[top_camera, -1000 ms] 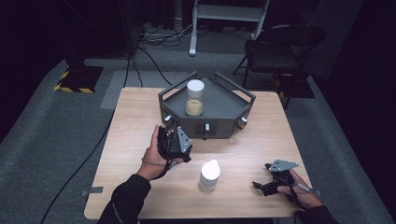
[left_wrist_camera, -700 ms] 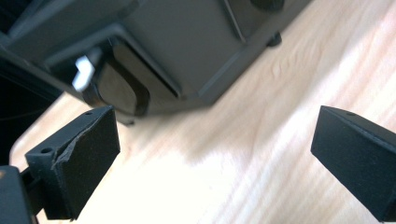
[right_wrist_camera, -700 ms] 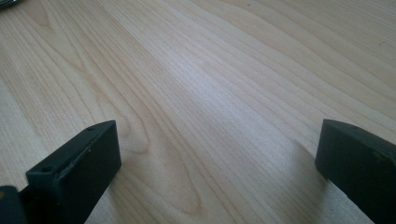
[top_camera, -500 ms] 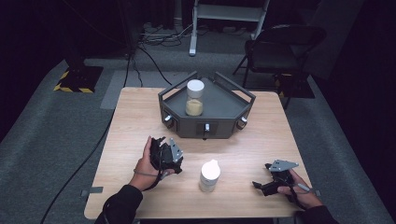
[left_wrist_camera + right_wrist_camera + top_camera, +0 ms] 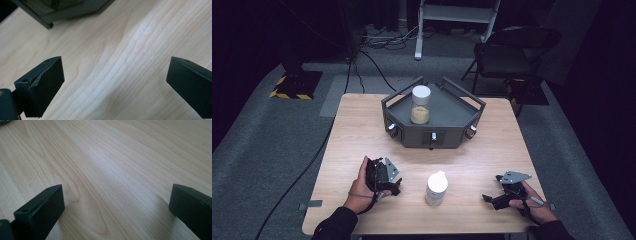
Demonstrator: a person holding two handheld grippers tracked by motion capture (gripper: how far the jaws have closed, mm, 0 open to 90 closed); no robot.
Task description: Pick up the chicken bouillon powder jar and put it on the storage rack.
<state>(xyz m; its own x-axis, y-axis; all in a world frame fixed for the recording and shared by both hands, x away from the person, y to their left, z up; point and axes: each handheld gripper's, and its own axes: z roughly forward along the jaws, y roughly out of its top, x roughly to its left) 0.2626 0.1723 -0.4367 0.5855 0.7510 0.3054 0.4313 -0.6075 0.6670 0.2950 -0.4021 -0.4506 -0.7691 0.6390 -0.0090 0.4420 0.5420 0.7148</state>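
Left gripper (image 5: 384, 176): jaws wide, empty, just left of white-capped jar (image 5: 436, 188) upright near table (image 5: 362, 120) front edge | right gripper (image 5: 504, 192): jaws wide, empty, well right of jar | risk: sideways nudge on approach likely tips tall jar | second jar (image 5: 421, 104) in grey tray (image 5: 452, 107) | writing: none legible

Black grippers (image 5: 384, 176) (grey plates), dark sleeves (image 5: 334, 227)

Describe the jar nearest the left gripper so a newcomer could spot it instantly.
On the wooden table, look at the near edge, in front of the dark angular tray. Between the left gripper and the right gripper stands the white jar, upright on bare wood. The other jar, clear with tan contents, stands inside the tray.
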